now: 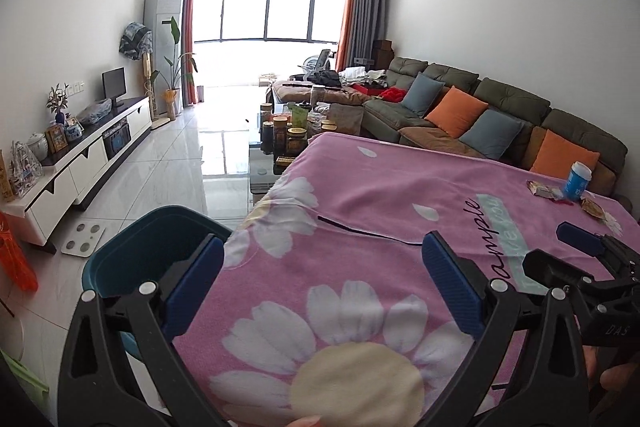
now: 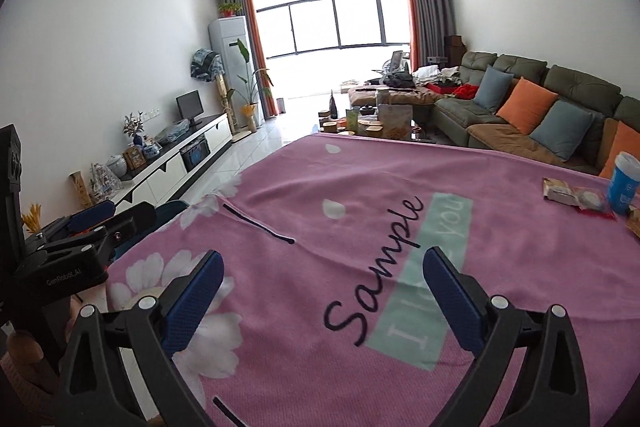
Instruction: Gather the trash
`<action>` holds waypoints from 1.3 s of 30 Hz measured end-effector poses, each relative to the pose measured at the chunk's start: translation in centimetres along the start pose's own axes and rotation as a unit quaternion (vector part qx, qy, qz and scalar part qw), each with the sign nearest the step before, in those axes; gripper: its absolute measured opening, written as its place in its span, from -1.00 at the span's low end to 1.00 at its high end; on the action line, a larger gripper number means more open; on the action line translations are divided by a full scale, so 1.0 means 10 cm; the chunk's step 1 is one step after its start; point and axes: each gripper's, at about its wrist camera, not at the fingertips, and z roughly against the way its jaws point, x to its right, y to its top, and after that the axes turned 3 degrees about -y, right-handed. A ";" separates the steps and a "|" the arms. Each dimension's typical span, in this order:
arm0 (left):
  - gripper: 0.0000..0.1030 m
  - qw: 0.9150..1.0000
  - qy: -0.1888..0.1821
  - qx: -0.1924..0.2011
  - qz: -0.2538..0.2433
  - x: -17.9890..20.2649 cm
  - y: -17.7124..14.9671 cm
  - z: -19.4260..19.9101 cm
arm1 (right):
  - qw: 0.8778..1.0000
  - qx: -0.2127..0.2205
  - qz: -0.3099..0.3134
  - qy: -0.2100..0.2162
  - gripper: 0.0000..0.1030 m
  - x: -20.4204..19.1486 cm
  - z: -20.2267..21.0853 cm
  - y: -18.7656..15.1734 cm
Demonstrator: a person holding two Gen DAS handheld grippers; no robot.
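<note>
1. Both tools stood released with nothing between the jaws: the left hand-held gripper hung over the daisy print of the pink cloth covering the tabletop, and the right hand-held gripper hung over the word "Sample".
2. The trash lay at the far right corner of the tabletop: crumpled wrappers just beside a blue-and-white cup, well apart from either tool.
3. A teal bin stood on the floor by the left edge, the likely drop point.
4. Done well, the reach would probably fall to the right tool, coming in low and pinching one wrapper by its raised edge without snagging the cloth or tipping the cup.
5. Both tools pointed forward and tilted moderately down, side by side.
</note>
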 end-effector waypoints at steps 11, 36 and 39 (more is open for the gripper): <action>0.89 0.997 -0.025 0.059 -0.040 0.54 0.00 0.07 | 0.991 0.082 -0.030 -0.100 0.87 0.34 0.49 -0.15; 0.89 0.992 -0.013 0.110 -0.057 0.73 -0.12 0.24 | 0.982 0.144 -0.036 -0.116 0.87 0.31 0.84 -0.24; 0.89 0.991 -0.014 0.116 -0.059 0.73 -0.14 0.26 | 0.982 0.143 -0.039 -0.116 0.87 0.32 0.83 -0.24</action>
